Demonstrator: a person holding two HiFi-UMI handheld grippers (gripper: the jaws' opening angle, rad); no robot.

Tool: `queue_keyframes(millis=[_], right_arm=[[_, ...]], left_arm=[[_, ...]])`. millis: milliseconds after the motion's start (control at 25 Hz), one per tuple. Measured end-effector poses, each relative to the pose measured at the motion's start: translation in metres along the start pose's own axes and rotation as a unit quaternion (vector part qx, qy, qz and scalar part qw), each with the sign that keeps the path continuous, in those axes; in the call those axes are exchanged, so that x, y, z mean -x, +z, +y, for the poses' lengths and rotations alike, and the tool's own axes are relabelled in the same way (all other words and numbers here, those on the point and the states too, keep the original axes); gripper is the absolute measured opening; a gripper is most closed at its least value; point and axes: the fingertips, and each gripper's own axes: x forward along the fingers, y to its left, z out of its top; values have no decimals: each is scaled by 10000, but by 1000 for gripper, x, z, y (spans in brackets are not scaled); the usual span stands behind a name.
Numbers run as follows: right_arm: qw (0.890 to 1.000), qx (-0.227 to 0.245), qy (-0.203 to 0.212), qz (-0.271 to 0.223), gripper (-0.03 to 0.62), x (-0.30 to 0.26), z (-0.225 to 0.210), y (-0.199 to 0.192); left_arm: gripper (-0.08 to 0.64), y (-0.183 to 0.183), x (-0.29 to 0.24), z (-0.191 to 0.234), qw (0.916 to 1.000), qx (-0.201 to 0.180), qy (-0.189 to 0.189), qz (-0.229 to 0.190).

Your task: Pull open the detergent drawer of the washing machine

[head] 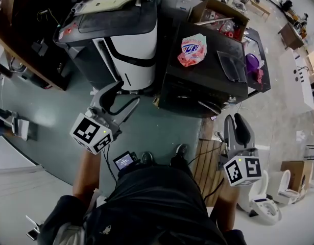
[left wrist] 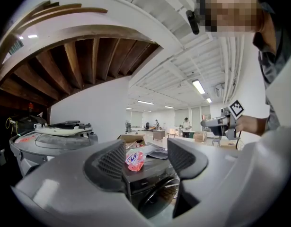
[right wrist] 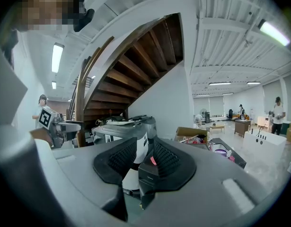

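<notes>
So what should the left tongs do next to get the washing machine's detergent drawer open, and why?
Probably ease the left tongs forward to the upper front of the washing machine. They stand open and empty, short of the machine, which shows between them in the left gripper view; nothing grips the drawer yet. The drawer's edge itself I can't make out.

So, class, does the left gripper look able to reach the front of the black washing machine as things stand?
Probably yes: the left gripper, jaws apart, points at the washing machine, and only floor lies between them.
</notes>
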Motion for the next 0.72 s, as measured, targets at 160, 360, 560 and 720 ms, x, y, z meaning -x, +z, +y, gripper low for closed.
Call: queue_keyframes(millis=[160, 360, 560, 720], right_arm=[[9998, -56, 181, -21, 106, -14, -15, 2], [9990, -120, 420, -15, 106, -31, -42, -1], [9977, -186, 653, -47, 106, -48, -73, 0], [9959, -238, 869, -47, 106, -62, -96, 0]], left_arm=[[302, 1, -11, -3, 9998, -9, 168, 67], [302, 3, -30, -11, 9991, -25, 406, 142], [302, 5, -54, -22, 9979, -60, 612, 206], [302, 8, -72, -32, 9965, -80, 800, 247]])
